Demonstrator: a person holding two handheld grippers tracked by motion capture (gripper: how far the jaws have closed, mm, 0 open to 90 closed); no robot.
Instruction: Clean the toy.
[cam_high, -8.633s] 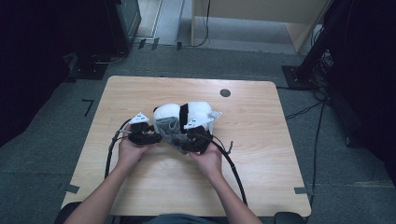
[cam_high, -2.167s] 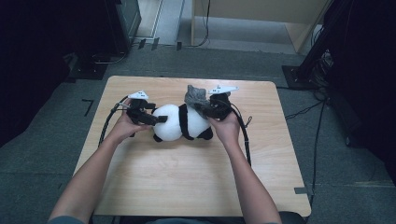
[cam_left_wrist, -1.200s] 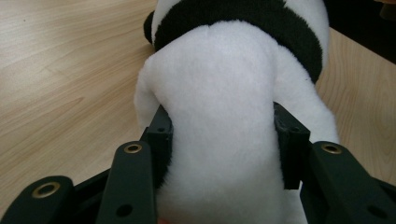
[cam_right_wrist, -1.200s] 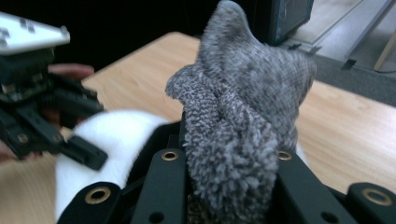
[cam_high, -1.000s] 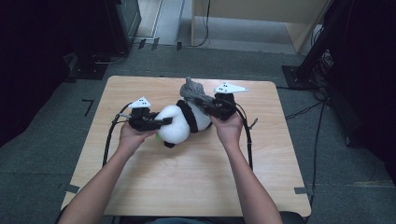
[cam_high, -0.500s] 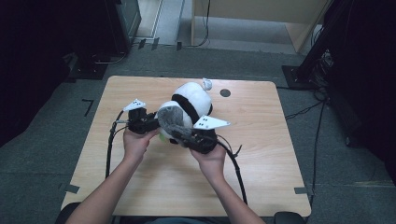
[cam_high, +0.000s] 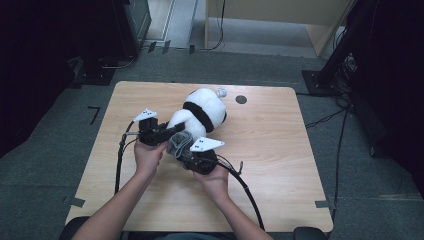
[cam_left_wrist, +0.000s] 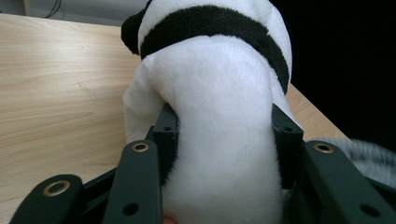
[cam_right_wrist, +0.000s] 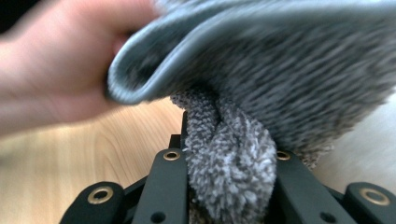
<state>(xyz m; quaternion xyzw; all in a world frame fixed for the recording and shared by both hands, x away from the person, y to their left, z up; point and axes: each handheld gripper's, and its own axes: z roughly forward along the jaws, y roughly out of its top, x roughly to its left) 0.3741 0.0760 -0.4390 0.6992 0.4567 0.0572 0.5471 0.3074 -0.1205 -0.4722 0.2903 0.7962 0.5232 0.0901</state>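
The wooden table (cam_high: 280, 165) stood on grey carpet in a dim room, with dark stands and cables around its edges. On it lay the panda toy (cam_high: 202, 110), a soft white body crossed by a black band, stretched from the table's middle toward the far edge where a small round hole (cam_high: 241, 99) showed. I had the left gripper (cam_high: 167, 131) clamped on the toy's nearer white end; in the left gripper view the plush (cam_left_wrist: 219, 140) bulged between the two jaws and its pile looked smooth and clean. The right gripper (cam_high: 182, 145) was closed tight on a bunched grey cloth (cam_high: 179, 141), a nubbly towel with a stitched hem, seen blurred in the right gripper view (cam_right_wrist: 261, 88) with the other hand (cam_right_wrist: 56, 74) just behind it. A second before, that cloth had been up at the far side of the toy; now I had brought it down and toward me, so it sat just beside the left gripper at the toy's near end. The toy had also turned, its black-banded part swinging away from me. I judged that this was a wiping pass along the body, and the near end was the next patch to rub.
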